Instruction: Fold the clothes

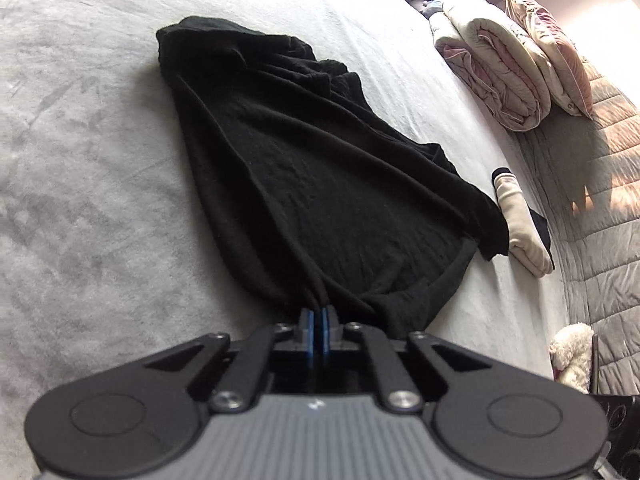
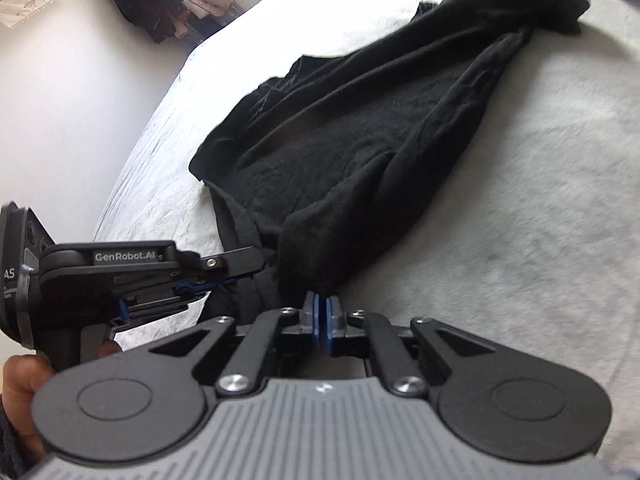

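- left tool [image 1: 319, 312] is clamped on the near hem of the black garment [image 1: 304, 168]; right tool [image 2: 322, 300] pinches another bunch of the same hem just beside it.
- garment lies stretched lengthwise across the middle of the bed [image 1: 80, 160], wrinkled and gathered toward the tools, far end crumpled.
- a folded beige piece [image 1: 520, 224] sits near the bed's right edge.
- judgement: no neat fold shows in the black garment; it needs spreading flat and folding.
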